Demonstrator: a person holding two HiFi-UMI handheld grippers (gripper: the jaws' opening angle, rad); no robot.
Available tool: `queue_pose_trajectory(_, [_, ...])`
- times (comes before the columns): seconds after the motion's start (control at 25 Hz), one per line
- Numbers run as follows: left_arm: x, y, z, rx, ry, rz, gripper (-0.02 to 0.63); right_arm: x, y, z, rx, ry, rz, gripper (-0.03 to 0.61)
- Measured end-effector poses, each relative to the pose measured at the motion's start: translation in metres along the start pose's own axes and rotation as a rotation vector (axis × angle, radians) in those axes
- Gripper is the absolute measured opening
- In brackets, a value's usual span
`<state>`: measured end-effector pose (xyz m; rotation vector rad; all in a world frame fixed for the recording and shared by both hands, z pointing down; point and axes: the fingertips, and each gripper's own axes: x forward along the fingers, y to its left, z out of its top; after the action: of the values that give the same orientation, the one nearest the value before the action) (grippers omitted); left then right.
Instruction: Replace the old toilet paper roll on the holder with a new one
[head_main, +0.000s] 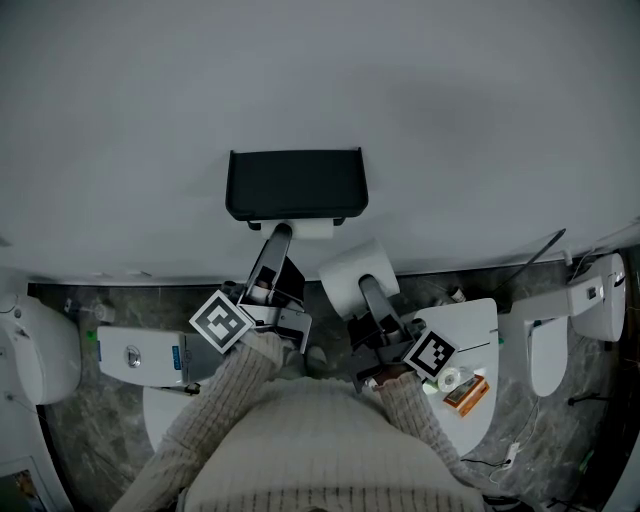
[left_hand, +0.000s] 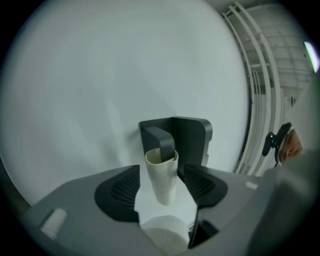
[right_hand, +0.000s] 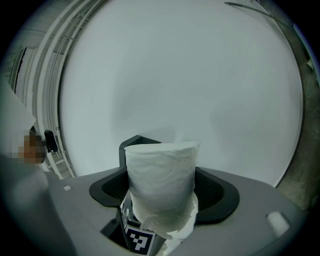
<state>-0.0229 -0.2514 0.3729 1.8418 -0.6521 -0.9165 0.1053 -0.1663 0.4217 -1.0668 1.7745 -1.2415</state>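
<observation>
A black paper holder (head_main: 295, 185) hangs on the pale wall, with a strip of white paper (head_main: 315, 230) showing under its lid. My left gripper (head_main: 279, 238) points up at the holder's lower left edge. A bare cardboard tube (left_hand: 162, 175) with a scrap of white paper stands between its dark fingers (left_hand: 195, 137), leaning toward the left one. The jaws are spread wide and do not pinch the tube. My right gripper (head_main: 365, 290) is shut on a full white roll (head_main: 350, 268) (right_hand: 160, 180), held just right of and below the holder.
White toilet fixtures stand at the left (head_main: 40, 350) and right (head_main: 600, 300) on a dark stone floor. A white side table (head_main: 475, 320) at the right bears an orange box (head_main: 467, 393) and small items. A white labelled unit (head_main: 140, 355) lies lower left.
</observation>
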Motion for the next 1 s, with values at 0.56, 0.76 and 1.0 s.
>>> queue_pose_trajectory(0.56, [0.0047, 0.005, -0.0005, -0.051, -0.011, 0.012, 0.23, 0.0028, 0.0025, 0.0051, -0.006, -0.008, 0.015, 0.393])
queue_pose_trajectory(0.76, [0.0062, 0.0005, -0.0011, -0.058, -0.003, -0.01, 0.166, 0.001, 0.0029, 0.0074, -0.014, -0.016, 0.016, 0.393])
queue_pose_trajectory(1.0, [0.0071, -0.0006, -0.0015, -0.049, 0.007, -0.016, 0.164, -0.0003, 0.0043, 0.0093, -0.02, -0.025, 0.02, 0.393])
